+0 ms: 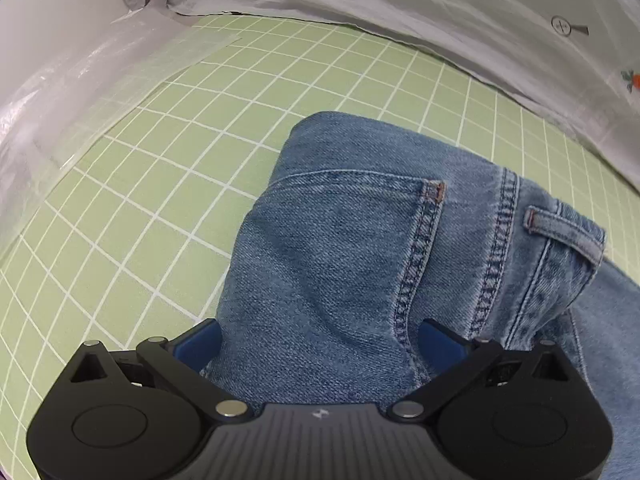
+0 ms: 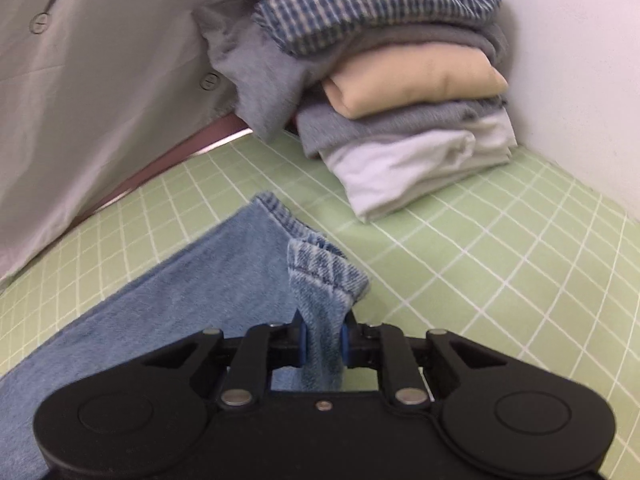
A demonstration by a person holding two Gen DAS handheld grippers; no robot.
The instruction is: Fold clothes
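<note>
Your left tool [image 1: 320, 344] grips the jeans [image 1: 360, 240] at the waist; your right tool [image 2: 323, 344] pinches a leg hem (bunched); lift both evenly, keeping the denim taut above the desk [image 2: 500, 260].

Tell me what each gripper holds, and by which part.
Both hold the jeans. The left gripper has a bunch of the seat by the back pocket; the right gripper pinches a leg's hem end.

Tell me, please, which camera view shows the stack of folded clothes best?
The right wrist view: the stack of folded clothes sits in full sight against the wall, beyond the jeans. The left wrist view shows none of it.
</note>
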